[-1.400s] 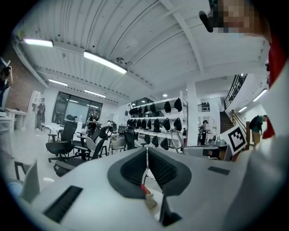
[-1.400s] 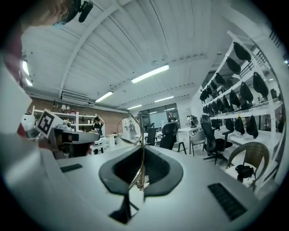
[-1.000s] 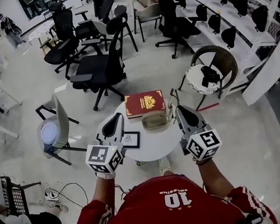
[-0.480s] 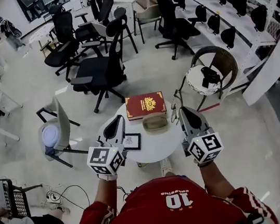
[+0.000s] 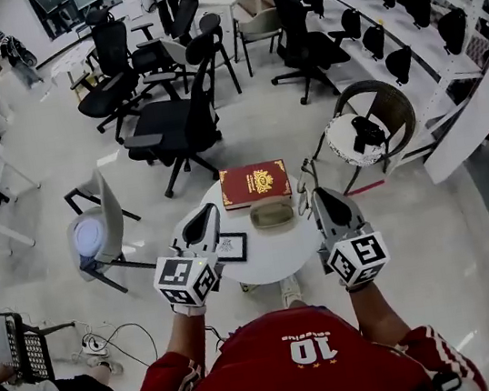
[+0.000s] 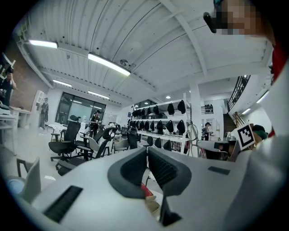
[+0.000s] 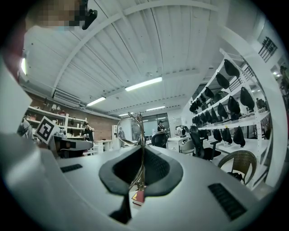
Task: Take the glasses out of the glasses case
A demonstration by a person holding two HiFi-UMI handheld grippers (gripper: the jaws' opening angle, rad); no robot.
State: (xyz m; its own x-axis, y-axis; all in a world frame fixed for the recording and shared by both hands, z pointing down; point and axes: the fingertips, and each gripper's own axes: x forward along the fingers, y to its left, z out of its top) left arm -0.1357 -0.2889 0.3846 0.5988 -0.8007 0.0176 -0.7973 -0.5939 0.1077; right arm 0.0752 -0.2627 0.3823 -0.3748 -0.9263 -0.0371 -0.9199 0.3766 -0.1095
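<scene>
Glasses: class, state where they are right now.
In the head view, the glasses are clamped in the right gripper, above the right side of the round table, just right of the glasses case.

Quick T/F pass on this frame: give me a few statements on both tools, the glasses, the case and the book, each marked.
1. The right tool is shut on the glasses. True.
2. The left tool holds the glasses case. False: its jaws are together on nothing; the glasses case lies on the round table.
3. The red book lies on the round table. True.
4. The glasses sit inside the glasses case. False: they are in the right tool, outside it.
5. The red book is stacked on the glasses case. False: it lies beyond it, on the tabletop.
</scene>
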